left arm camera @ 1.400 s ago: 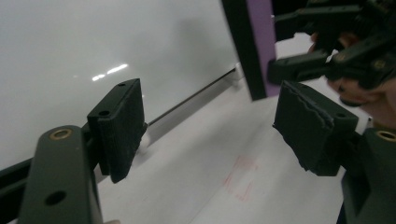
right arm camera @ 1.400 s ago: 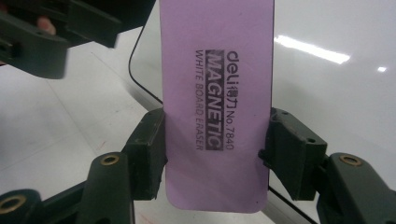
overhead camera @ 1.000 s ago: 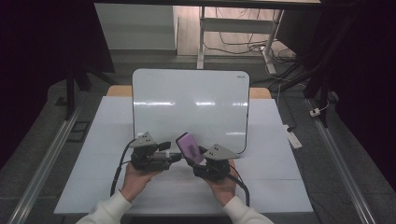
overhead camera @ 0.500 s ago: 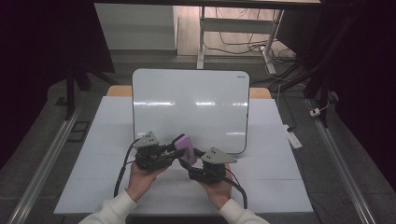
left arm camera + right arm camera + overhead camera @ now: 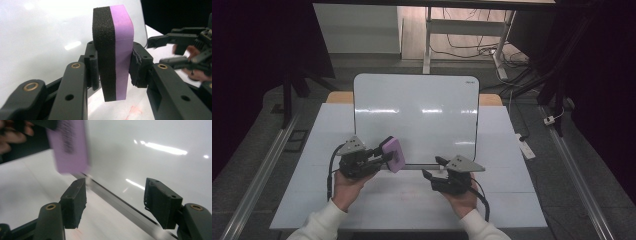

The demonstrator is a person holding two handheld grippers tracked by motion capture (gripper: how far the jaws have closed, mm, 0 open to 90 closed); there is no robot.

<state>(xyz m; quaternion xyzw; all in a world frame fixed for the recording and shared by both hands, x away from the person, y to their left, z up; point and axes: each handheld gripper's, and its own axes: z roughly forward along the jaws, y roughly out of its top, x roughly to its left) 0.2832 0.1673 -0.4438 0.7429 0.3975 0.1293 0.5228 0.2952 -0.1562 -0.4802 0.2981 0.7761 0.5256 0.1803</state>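
Now your left gripper (image 5: 379, 156) holds the purple-and-black eraser (image 5: 393, 154).
Its jaws are clamped on the eraser's two faces, holding it upright before the whiteboard (image 5: 417, 115). Your right gripper (image 5: 434, 169) has just been opening, jaws apart with nothing between them, above the white surface (image 5: 507, 200). Dark print on the eraser is too blurred to read.

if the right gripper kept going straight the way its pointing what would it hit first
Most likely the whiteboard: the right gripper, jaws open and empty, faces its lower edge and white surface. The purple eraser sits off to the side of that line, though depth is hard to judge.
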